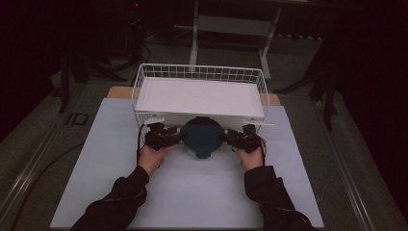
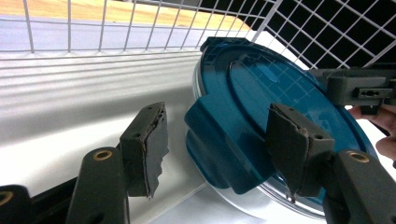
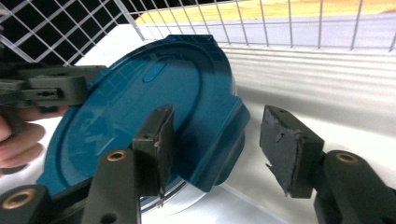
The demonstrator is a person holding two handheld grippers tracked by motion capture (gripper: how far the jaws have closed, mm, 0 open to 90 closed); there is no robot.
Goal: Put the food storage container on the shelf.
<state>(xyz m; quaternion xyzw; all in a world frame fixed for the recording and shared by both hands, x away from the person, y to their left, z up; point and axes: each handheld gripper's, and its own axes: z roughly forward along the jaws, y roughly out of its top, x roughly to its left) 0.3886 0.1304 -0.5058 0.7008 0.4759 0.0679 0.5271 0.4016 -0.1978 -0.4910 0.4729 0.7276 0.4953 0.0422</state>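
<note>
- High view, nearest first: two dark sleeves come in from 6 o'clock over the pale table mat [image 1: 192,192], each hand carrying a gripper.
- Left gripper [image 1: 179,137] sits at 9 o'clock of the round teal lid [image 1: 202,135]; right gripper [image 1: 225,138] sits at 3 o'clock of it. Both point inward at the lid's side tabs.
- That lid lies at the near edge of the white wire basket [image 1: 139,84], partly under the front lip of the white tray [image 1: 197,96] that rests in the basket.
- Left gripper view: the left gripper [image 2: 217,140] has its jaws parted at a middling width around the lid's [image 2: 261,107] clip tab. The pad at 3 o'clock lies over the lid top; the pad at 9 o'clock stands clear of the tab, so nothing is pinched.
- Right gripper view: the right gripper [image 3: 215,144] shows the same. Its jaws stand apart astride the lid's [image 3: 154,107] other tab, the 3 o'clock pad well off the plastic.
- A clear rim shows beneath the lid.
- Farthest, toward 12 o'clock, the basket's wire wall [image 2: 116,23] rises, with wood-coloured table edge beyond.
</note>
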